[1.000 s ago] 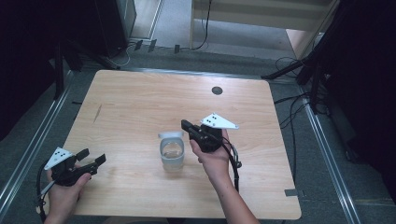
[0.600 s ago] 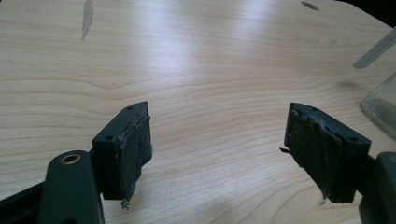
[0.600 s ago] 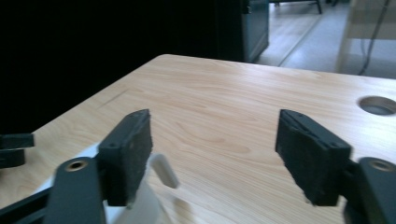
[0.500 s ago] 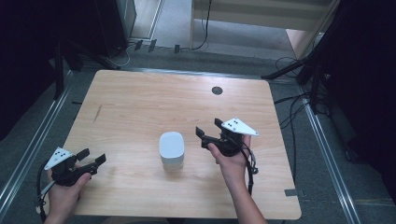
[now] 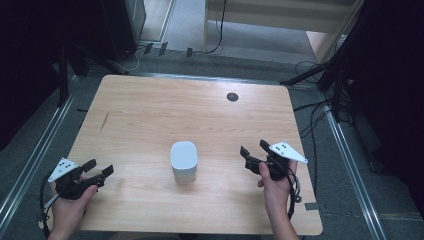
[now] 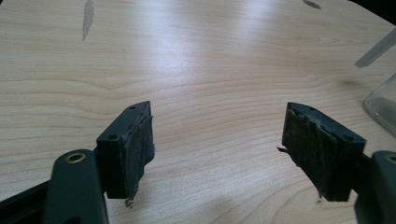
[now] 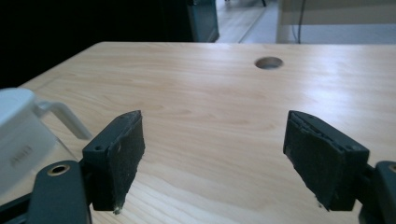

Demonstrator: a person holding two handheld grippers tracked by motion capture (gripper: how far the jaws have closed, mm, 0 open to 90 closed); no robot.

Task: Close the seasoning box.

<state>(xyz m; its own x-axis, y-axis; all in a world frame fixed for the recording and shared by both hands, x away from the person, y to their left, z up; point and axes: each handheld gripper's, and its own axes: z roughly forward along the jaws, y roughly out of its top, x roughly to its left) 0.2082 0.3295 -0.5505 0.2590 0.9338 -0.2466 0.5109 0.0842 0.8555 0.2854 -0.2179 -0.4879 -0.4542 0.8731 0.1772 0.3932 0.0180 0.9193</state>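
Observation:
A white-lidded container (image 5: 183, 161) stands upright in the middle of the wooden table (image 5: 150, 110). My right gripper (image 5: 253, 148) hovers to its right, well apart from it; its jaws have just been opening and stand open with nothing between them. In the right gripper view (image 7: 215, 121) the container (image 7: 18, 135) sits at the far left. My left gripper (image 5: 100, 167) rests near the table's front left corner. Its jaws have just been closing a little but are still open and empty (image 6: 217, 116). The container's clear edge (image 6: 383, 100) shows at the right of the left gripper view.
A round cable hole (image 5: 232, 96) lies at the back of the table. Metal floor rails run along both sides, with cables on the floor at the right. Dark equipment stands behind the table's far edge.
My right hand has pulled away from the container's top to the right, and its jaws have opened. The container now stands alone with a flat white lid. The left hand has stayed put.

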